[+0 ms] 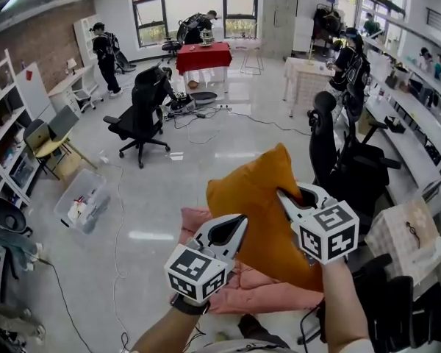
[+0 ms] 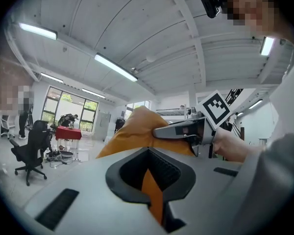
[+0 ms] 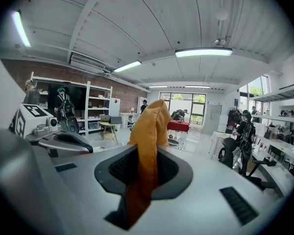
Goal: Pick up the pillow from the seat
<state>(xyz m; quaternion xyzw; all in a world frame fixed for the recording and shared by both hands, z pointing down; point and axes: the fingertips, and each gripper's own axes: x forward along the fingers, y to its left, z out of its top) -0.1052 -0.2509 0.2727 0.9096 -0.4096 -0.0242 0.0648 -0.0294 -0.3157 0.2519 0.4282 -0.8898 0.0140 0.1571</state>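
An orange pillow (image 1: 261, 212) hangs in the air in front of me, held between both grippers. My left gripper (image 1: 234, 235) is shut on the pillow's lower left edge, and orange fabric (image 2: 152, 195) fills its jaws in the left gripper view. On the right side, my right gripper (image 1: 287, 199) is shut on the pillow too; in the right gripper view the pillow (image 3: 147, 146) rises upright out of its jaws. A pink cushioned seat (image 1: 242, 289) lies below the pillow.
A black office chair (image 1: 141, 112) stands on the floor at mid left, another black chair (image 1: 342, 164) close on the right. A clear plastic bin (image 1: 82, 198) sits on the left floor, cables trail across it. Several people work at the room's far end near a red-covered table (image 1: 203, 56).
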